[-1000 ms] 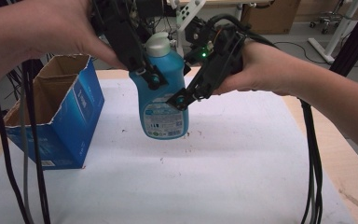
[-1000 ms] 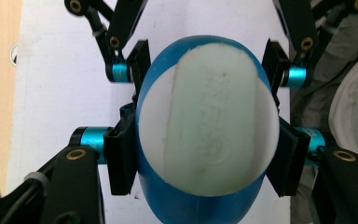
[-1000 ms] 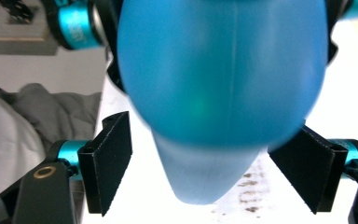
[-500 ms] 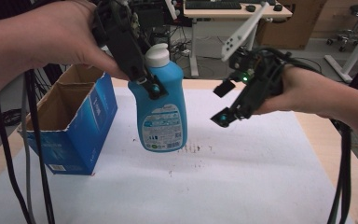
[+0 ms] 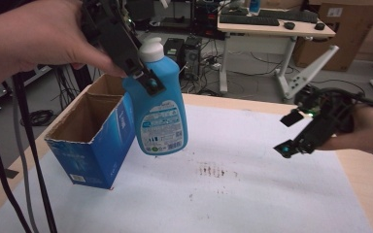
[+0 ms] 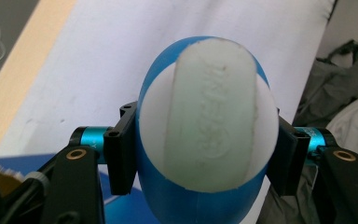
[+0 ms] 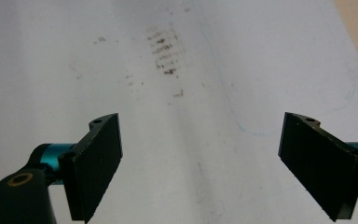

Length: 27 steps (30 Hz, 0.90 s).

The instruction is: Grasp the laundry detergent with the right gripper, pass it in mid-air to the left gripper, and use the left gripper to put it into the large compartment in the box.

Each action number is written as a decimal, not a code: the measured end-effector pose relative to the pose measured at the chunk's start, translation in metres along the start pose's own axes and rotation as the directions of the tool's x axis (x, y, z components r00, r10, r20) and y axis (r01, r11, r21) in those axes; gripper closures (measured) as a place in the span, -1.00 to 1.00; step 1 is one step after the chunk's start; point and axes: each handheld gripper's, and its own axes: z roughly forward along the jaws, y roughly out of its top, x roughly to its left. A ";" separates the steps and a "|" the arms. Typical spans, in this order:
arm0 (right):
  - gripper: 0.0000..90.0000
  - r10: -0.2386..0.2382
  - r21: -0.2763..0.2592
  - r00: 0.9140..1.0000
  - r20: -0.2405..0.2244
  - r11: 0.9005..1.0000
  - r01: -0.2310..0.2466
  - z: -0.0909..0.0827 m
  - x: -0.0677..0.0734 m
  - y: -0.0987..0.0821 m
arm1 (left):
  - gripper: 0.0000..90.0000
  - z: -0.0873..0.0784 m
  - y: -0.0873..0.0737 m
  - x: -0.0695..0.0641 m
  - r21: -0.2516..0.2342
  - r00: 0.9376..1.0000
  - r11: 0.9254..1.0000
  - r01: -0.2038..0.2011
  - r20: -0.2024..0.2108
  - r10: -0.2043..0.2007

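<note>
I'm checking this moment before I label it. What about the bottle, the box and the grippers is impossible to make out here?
- Blue bottle: label print too small in the high view; in the left gripper view its white cap hides the body.
- Blue cardboard box: its floor is hidden by its own walls in the high view.
- Left gripper: the far pad is behind the bottle's neck.
- Right gripper: jaw tips cut off by the bottom edge.

Glossy plastic bottle (image 5: pixel 158 104), matt cardboard box (image 5: pixel 94 141), stained white cloth (image 5: pixel 252 194).

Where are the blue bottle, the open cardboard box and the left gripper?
blue bottle (image 5: pixel 161 124): high view, on its printed label.
open cardboard box (image 5: pixel 104 145): high view, on its blue side wall.
left gripper (image 5: pixel 145 80): high view, where the jaws clamp the bottle's shoulder.
</note>
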 end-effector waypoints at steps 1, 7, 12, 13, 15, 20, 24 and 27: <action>-0.72 0.006 0.007 1.000 0.004 1.000 -0.006 -0.001 -0.002 -0.003 | -0.16 -0.006 -0.003 0.002 -0.009 1.000 1.000 0.016 -0.013 -0.016; -0.72 0.033 0.033 0.999 0.034 0.999 -0.035 -0.009 -0.015 -0.018 | -0.16 -0.040 -0.024 0.010 -0.067 0.987 0.990 0.126 -0.095 -0.132; -0.72 0.073 0.025 0.996 0.057 0.997 -0.074 -0.019 -0.025 -0.029 | -0.15 -0.064 -0.042 0.019 -0.114 0.958 0.970 0.214 -0.168 -0.231; -0.72 0.076 0.024 0.995 0.065 0.997 -0.077 -0.021 -0.027 -0.031 | -0.16 -0.068 -0.046 0.022 -0.123 0.952 0.965 0.230 -0.179 -0.250; -0.72 0.086 0.027 0.994 0.071 0.996 -0.088 -0.023 -0.030 -0.034 | -0.16 -0.074 -0.053 0.027 -0.130 0.936 0.956 0.264 -0.203 -0.286; -0.72 0.095 0.038 0.992 0.081 0.994 -0.099 -0.027 -0.035 -0.038 | -0.15 -0.079 -0.066 0.038 -0.133 0.898 0.934 0.331 -0.262 -0.355; -0.72 0.105 0.038 0.991 0.088 0.993 -0.109 -0.029 -0.040 -0.041 | -0.15 -0.077 -0.075 0.046 -0.117 0.877 0.922 0.368 -0.287 -0.386; -0.72 0.108 0.044 0.990 0.093 0.993 -0.113 -0.029 -0.042 -0.042 | -0.15 -0.074 -0.080 0.051 -0.107 0.860 0.912 0.396 -0.307 -0.409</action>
